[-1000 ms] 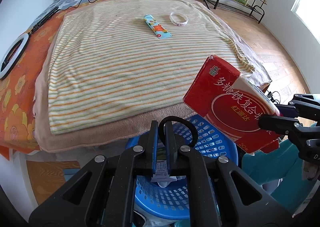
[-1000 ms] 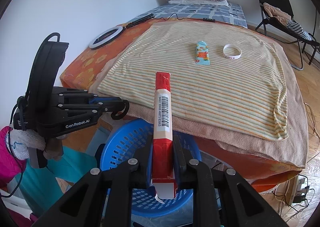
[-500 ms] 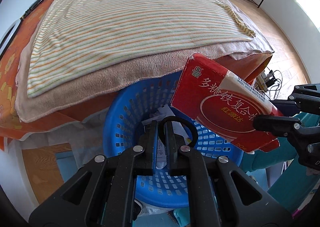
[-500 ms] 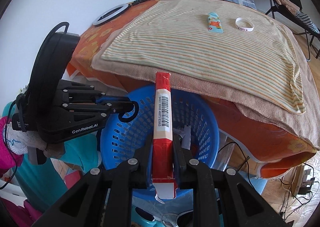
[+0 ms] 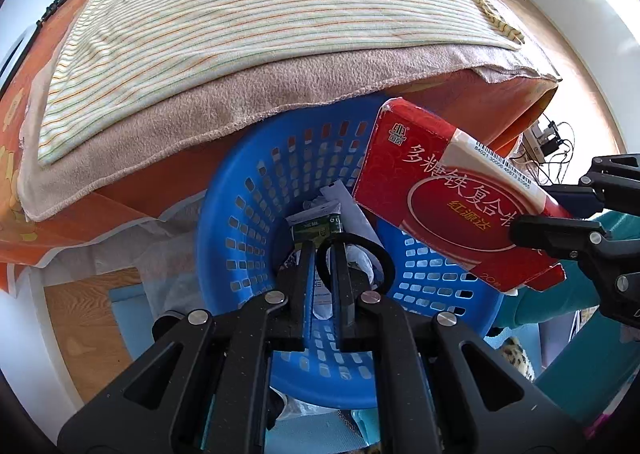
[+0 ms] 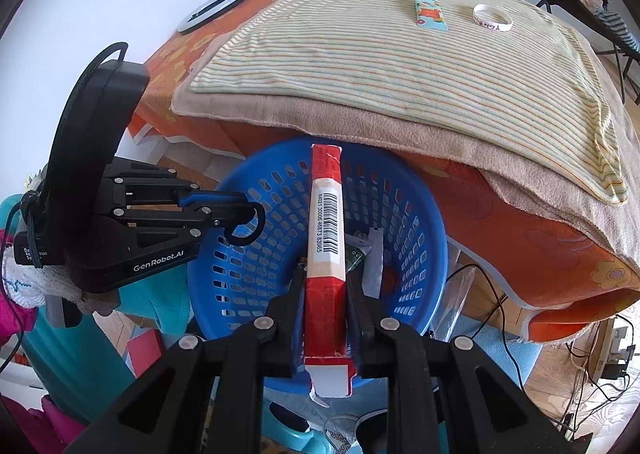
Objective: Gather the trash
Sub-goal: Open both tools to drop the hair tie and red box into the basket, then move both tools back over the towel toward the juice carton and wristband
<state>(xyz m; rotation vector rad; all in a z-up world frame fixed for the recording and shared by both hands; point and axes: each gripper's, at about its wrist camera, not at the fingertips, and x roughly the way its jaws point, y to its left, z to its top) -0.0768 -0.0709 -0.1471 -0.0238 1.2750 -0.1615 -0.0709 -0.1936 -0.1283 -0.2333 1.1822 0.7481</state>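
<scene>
Trash: red carton (image 6: 325, 254) clamped in right gripper (image 6: 323, 294), poised over blue basket (image 6: 420, 190), not yet dropped. Left gripper (image 5: 322, 266) pinched tight on a black ring (image 5: 356, 258), also above the basket. Paper scraps (image 5: 320, 222) already inside. Snack wrapper (image 6: 430, 11) and white band (image 6: 493, 18) remain on the bed.

Red carton (image 6: 325, 254): flat box with white barcode panel, held tilted over the basket. Black hair band (image 5: 356, 254): thin loop, also above the basket. Blue basket (image 5: 248, 190): perforated plastic, round, on the floor against the bed's near edge (scraps of paper and packaging inside).
</scene>
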